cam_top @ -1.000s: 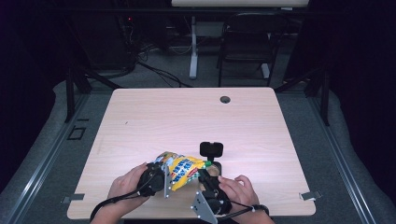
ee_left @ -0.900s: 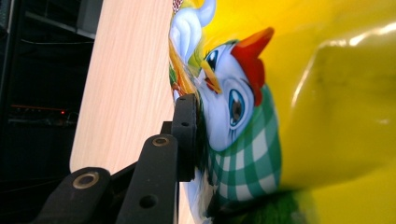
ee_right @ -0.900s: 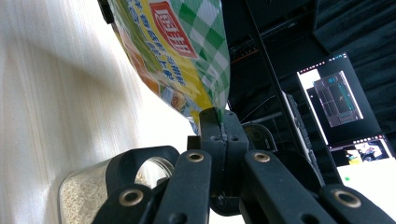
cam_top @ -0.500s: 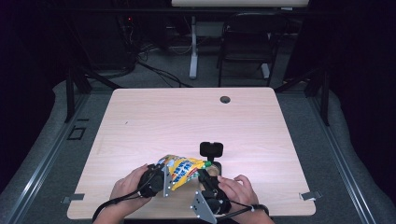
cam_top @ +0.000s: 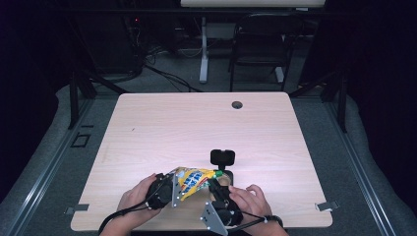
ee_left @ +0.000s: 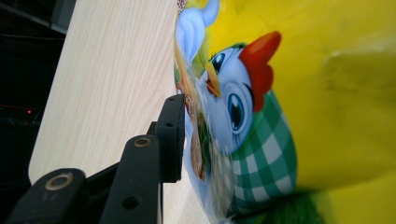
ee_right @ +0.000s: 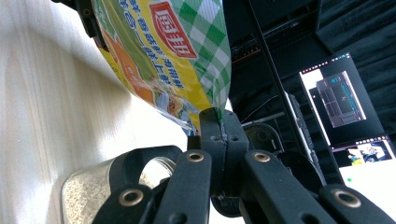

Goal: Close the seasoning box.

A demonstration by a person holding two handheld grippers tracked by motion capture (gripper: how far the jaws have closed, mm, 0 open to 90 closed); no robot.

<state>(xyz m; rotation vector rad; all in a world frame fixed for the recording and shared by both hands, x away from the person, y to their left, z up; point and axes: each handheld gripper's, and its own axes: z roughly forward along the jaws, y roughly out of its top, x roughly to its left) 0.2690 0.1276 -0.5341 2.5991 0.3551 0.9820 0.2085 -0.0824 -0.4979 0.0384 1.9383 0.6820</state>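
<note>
Yellow seasoning bag [cam_top: 193, 179] sits lifted over the near edge of the table [cam_top: 196, 128], slung between both grippers; left gripper [cam_top: 164, 191] at its left end, right gripper [cam_top: 215, 187] at its right corner. Right gripper's jaws pressed together, pinching the green-checked corner of the bag [ee_right: 205, 60]. Left gripper's jaws have just been opening; in the left gripper view one jaw stands just beside the bag's sealed edge [ee_left: 261, 116], the other is out of frame, so contact with the pads is hard to call. Glass jar [ee_right: 88, 191] stands on the table under the bag's right end, mouth open, pale granules inside; its rim is partly behind the right gripper. Black lid [cam_top: 222, 157] lies on the table just beyond the jar. Bag's contents not visible; print partly cut off.
</note>
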